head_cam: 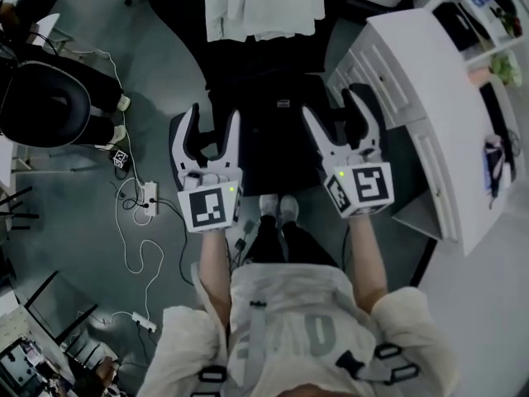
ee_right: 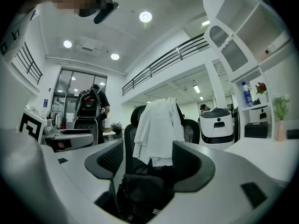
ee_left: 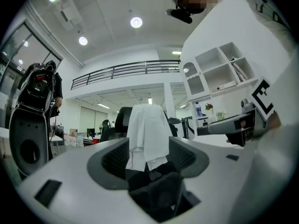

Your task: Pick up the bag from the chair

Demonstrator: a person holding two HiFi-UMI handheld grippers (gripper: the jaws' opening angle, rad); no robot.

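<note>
Facing a black chair (ee_right: 135,118) draped with a white garment (head_cam: 263,7), a person levels the left gripper (head_cam: 212,118) and right gripper (head_cam: 335,106) at the black bag (head_cam: 269,135) on its seat, both sets of jaws apart and gripping nothing. A clean lift likely means pushing in until each gripper straddles a firm fold or strap before closing.
</note>
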